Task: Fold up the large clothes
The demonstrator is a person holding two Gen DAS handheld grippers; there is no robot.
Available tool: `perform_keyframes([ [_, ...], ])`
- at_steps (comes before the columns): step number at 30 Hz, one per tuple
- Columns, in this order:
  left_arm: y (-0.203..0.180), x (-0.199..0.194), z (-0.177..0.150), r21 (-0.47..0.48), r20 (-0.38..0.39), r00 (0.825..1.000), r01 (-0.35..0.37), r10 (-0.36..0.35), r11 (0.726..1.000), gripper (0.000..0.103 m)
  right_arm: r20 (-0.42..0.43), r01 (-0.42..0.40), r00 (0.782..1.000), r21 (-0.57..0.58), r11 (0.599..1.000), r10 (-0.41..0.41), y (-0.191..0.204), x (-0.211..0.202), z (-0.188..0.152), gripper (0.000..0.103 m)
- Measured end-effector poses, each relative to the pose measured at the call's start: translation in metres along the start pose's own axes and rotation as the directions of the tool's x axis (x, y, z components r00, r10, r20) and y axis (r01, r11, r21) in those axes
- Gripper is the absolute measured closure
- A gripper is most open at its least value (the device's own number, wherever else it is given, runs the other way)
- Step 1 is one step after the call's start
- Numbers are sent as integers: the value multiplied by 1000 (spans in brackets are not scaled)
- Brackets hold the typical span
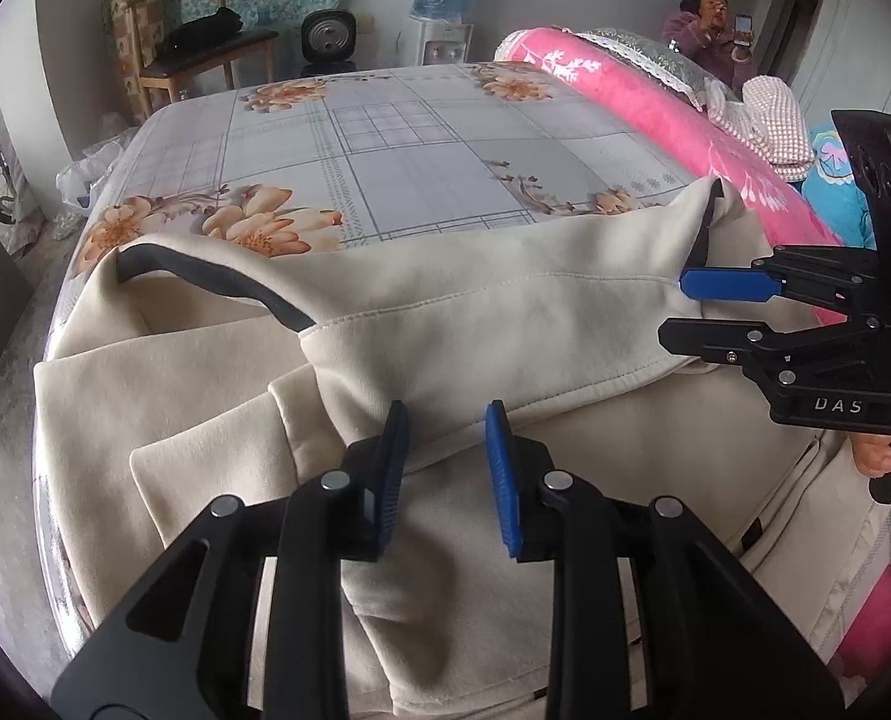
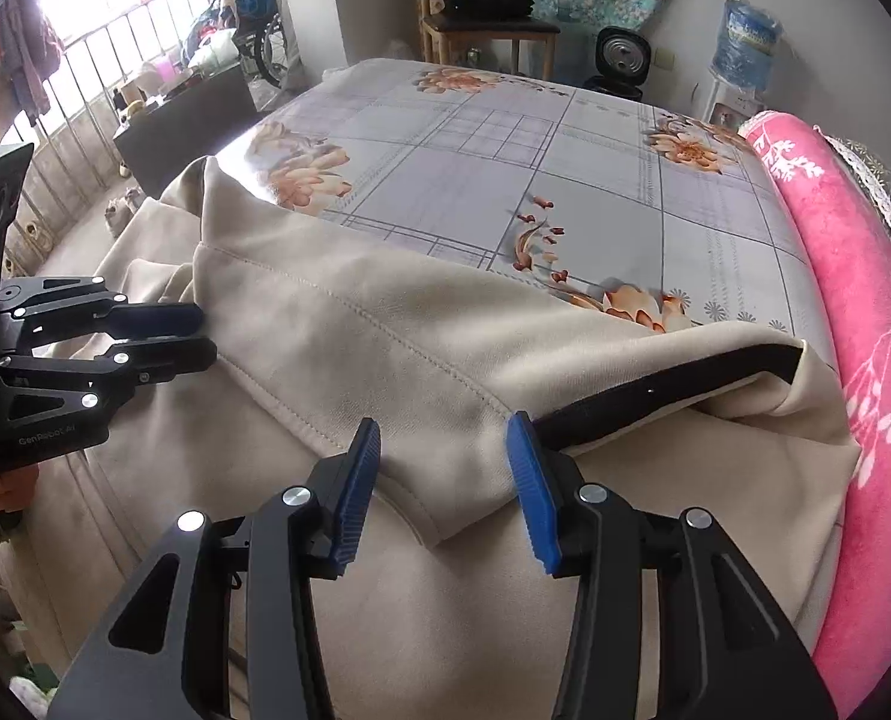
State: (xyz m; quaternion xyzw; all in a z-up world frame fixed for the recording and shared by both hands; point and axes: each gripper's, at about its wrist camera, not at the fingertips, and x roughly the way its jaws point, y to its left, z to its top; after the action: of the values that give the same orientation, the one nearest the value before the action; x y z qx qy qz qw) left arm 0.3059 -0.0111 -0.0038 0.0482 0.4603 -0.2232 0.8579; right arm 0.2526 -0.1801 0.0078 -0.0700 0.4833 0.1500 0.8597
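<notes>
Left wrist view shows the coat (image 1: 505,324), cream with black cuffs, lying across the near part of the bed (image 1: 421,144), which carries a floral, grid-patterned sheet. Both sleeves are laid over the body of the coat. One black cuff (image 1: 205,276) lies at the left; the other sits at the far right, near the pink blanket (image 1: 613,96).

We hold the left gripper (image 1: 445,468) released, its jaws spread just above the sleeve fabric with nothing between them. The right gripper (image 1: 709,312) appears at the right edge of this view with its fingers parted and the folded sleeve edge lying at them; no grasp is closed.

In the right wrist view, the right gripper (image 2: 445,480) is likewise open, poised over the sleeve hem, with the black cuff (image 2: 673,378) just beside its right finger. The left gripper (image 2: 199,336) stands at the left edge, fingers close together but not clamped on cloth.

We judge the step in hand to be the sleeve fold, apparently complete, with both tools let go. The next move calls for a fresh grasp: each gripper should close on one edge of the coat so that we can carry it over in a single fold, keeping the sleeves from sliding out.
</notes>
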Motion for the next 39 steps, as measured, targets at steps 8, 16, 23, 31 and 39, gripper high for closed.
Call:
perform_keyframes([
  [8, -5, 1, -4, 5, 13, 1000, -21, 21, 1000, 74, 15, 28, 1000, -35, 999, -27, 4, 8, -15, 59],
  [16, -18, -47, -6, -48, 27, 997, -70, 71, 996, 61, 71, 22, 997, 18, 1000, -23, 25, -68, -33, 48],
  [23, -32, -125, -53, -84, 60, 988, -134, 140, 987, 34, 130, 18, 991, 54, 998, -25, 42, -128, -106, 26],
  [31, -57, -150, -137, -172, 31, 978, -199, 207, 965, 19, 109, 62, 991, 178, 982, -82, 50, -145, -182, 18],
  [39, -76, -120, -169, -191, -37, 962, -271, 269, 943, 19, 58, 79, 994, 212, 974, -93, 54, -132, -203, 17],
])
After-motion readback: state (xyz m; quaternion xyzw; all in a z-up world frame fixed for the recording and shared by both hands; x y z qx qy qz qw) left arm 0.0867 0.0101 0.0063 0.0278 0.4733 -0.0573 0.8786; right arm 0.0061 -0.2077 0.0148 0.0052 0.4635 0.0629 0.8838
